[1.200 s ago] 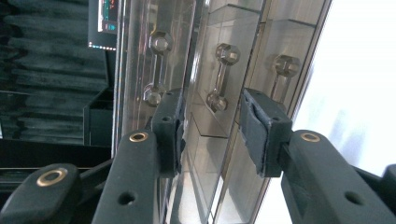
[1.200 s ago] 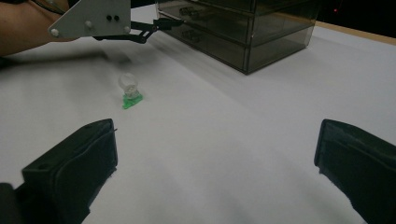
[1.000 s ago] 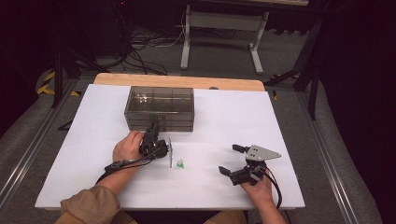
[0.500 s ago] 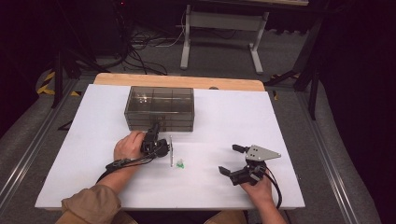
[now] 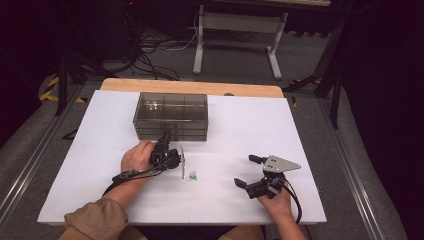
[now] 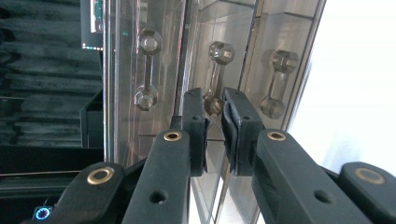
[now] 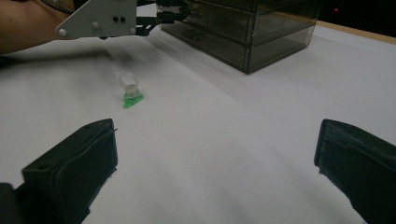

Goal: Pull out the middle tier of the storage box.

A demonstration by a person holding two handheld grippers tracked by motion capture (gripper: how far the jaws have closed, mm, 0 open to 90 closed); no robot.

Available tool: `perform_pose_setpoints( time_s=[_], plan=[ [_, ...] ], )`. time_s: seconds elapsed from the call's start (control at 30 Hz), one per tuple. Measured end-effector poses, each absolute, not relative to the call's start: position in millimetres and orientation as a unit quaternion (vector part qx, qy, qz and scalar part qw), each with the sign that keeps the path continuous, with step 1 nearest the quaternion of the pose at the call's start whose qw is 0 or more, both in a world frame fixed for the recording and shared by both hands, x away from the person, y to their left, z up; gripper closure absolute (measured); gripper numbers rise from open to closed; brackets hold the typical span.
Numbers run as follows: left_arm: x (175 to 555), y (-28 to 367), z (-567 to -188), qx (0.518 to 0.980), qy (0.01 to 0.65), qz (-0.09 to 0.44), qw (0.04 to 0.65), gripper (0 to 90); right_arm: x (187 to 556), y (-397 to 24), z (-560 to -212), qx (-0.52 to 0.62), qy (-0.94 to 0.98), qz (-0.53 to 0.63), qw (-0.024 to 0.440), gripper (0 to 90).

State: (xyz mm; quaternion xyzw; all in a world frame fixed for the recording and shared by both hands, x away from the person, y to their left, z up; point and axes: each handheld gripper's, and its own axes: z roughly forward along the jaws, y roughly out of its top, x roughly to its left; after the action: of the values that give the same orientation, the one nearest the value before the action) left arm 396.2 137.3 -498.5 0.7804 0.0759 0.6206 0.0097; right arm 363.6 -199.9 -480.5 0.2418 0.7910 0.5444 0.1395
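Observation:
A smoky clear drawer box [image 5: 170, 115] stands at the table's far middle. My left gripper [image 5: 164, 138] is turned on its side against the box's front. In the left gripper view its jaws have just been closing, and my left gripper [image 6: 214, 100] now pinches the lower end of the middle drawer handle [image 6: 215, 70] between its pads. A small clear piece on a green base [image 5: 193, 176] [image 7: 130, 91] lies on the white table between the hands. My right gripper [image 5: 246, 170] [image 7: 215, 154] rests near the front right, open wide, with nothing between its fingers.
Two more drawer handles [image 6: 148, 70] [image 6: 279, 81] flank the gripped one. The white table top [image 5: 300, 135] stretches bare to the right of the box. Beyond its wooden far edge [image 5: 200, 87] are cables and a metal stand on the floor.

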Motion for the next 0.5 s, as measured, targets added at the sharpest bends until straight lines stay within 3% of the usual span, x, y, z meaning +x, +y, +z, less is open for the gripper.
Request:
perform_pose_setpoints(
  time_s=[0.5],
  plan=[
    [389.3, 137.9, -494.9, 0.79, 0.077, 0.608, 0.018, 80.3, 363.6, -199.7, -480.5, 0.241, 0.791, 0.545, 0.139, 0.0]
  ],
)
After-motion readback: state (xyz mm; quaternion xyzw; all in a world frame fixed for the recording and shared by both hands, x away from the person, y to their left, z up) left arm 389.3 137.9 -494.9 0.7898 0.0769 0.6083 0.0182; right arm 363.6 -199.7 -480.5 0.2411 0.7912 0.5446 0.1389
